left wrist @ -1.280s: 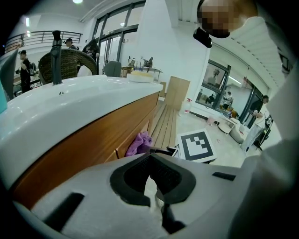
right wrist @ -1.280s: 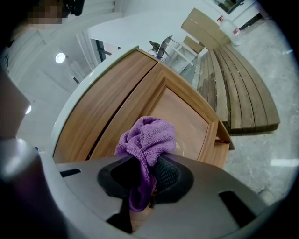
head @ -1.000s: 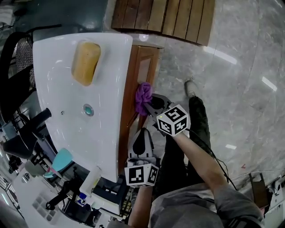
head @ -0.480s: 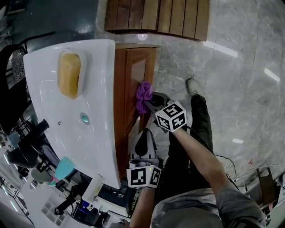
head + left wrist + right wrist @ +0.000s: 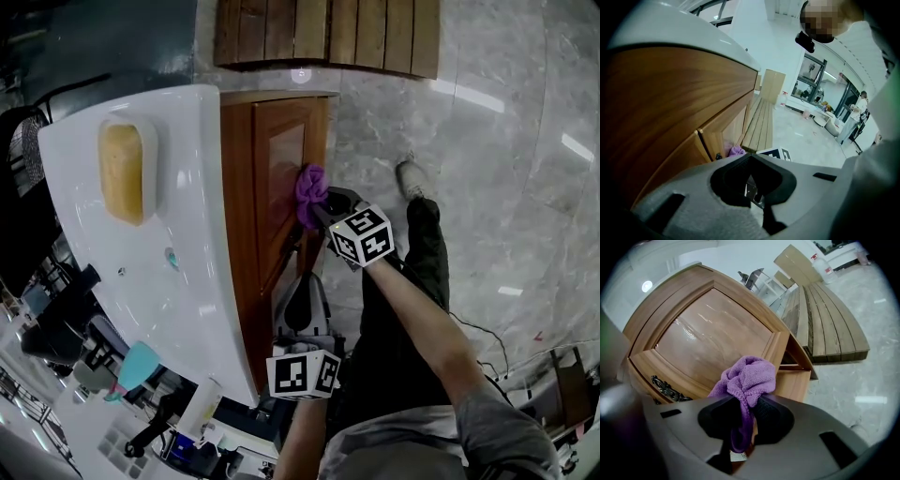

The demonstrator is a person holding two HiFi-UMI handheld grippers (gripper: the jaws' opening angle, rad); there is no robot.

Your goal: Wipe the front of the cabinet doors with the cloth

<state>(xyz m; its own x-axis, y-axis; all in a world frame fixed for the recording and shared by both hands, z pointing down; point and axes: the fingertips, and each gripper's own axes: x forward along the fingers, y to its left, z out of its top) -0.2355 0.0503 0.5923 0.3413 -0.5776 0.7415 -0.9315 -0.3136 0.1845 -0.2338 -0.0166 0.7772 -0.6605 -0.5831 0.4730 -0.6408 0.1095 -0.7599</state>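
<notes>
The wooden cabinet door (image 5: 281, 173) stands under the white sink top (image 5: 178, 244). My right gripper (image 5: 326, 208) is shut on a bunched purple cloth (image 5: 310, 190) and presses it against the door's front, near the frame's edge. In the right gripper view the cloth (image 5: 747, 376) bulges out between the jaws of my right gripper (image 5: 747, 411), over the raised door panel (image 5: 708, 336), with a dark ornate handle (image 5: 668, 389) to the left. My left gripper (image 5: 300, 298) hangs lower beside the cabinet (image 5: 670, 103), jaws together with nothing in them.
A yellow sponge (image 5: 122, 173) lies in a dish on the sink top. A slatted wooden platform (image 5: 328, 33) lies on the marble floor beyond the cabinet. The person's shoe (image 5: 410, 178) is right of the door. Clutter and a teal cup (image 5: 136, 361) fill the lower left.
The right gripper has slid the cloth slightly toward the door's far end. The head view has swung, so more of the cabinet front shows. The left gripper has hardly moved.
</notes>
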